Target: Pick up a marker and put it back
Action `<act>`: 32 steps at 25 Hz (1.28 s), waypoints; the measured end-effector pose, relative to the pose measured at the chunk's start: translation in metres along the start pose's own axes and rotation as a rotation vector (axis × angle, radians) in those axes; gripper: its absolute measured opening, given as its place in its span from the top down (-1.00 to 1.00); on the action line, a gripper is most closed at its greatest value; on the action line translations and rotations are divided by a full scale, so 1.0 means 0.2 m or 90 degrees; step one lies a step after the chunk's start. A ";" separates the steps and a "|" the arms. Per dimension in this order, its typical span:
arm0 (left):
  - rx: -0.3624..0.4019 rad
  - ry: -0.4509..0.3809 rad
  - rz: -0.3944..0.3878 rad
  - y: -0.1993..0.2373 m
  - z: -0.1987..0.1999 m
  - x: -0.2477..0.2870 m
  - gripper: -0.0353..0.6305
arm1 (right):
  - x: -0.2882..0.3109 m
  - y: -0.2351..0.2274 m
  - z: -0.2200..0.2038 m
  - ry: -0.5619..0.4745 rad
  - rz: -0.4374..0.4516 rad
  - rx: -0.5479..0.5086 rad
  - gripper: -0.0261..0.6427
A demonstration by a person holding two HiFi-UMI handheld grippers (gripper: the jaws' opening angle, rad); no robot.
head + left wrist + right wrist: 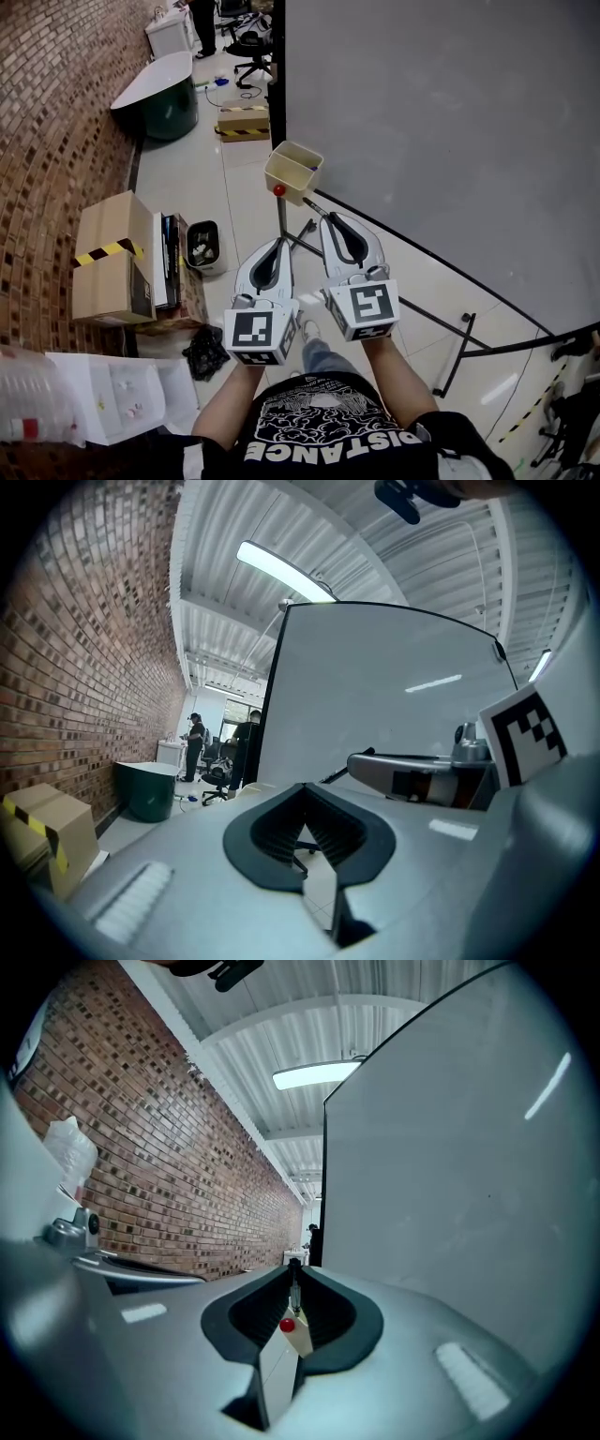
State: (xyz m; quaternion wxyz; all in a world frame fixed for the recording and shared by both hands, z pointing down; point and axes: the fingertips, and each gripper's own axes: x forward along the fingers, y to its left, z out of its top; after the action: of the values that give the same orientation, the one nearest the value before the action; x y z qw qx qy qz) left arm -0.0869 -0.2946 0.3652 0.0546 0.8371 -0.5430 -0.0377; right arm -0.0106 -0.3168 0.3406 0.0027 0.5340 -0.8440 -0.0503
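No marker shows clearly in any view. A beige tray (293, 169) hangs at the whiteboard's (441, 112) lower corner, with a red knob (278, 190) on a thin pole just below it. My left gripper (280, 241) and right gripper (327, 217) are side by side, pointing at the tray from a short way off. Both look shut with nothing in them. In the right gripper view the tray (298, 1335) and red knob (287, 1326) show through the slot behind the closed tips (293, 1265). The left gripper view shows closed tips (303, 787) over bare floor.
A brick wall (56, 141) runs along the left, with cardboard boxes (112, 253) and a small bin (202, 246) at its foot. A dark green table (159, 94), office chairs (248, 47) and a standing person (202, 23) are farther back. The whiteboard's stand legs (450, 356) cross the floor at right.
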 end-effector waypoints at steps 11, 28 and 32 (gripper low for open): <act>-0.008 0.008 0.023 0.09 -0.02 0.10 0.88 | 0.22 -0.10 -0.08 0.027 0.005 -0.008 0.82; -0.016 0.022 0.063 0.24 -0.05 0.22 0.88 | 0.55 -0.16 -0.35 0.110 0.032 -0.018 0.82; -0.016 0.026 0.068 0.26 -0.06 0.23 0.88 | 0.58 -0.16 -0.42 0.124 0.032 -0.014 0.82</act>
State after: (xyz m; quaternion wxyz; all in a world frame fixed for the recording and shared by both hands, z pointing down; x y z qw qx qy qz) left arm -0.1136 -0.3576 0.3841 0.0782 0.8068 -0.5851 -0.0245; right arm -0.0261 -0.4424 0.4149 0.0917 0.5148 -0.8524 -0.0071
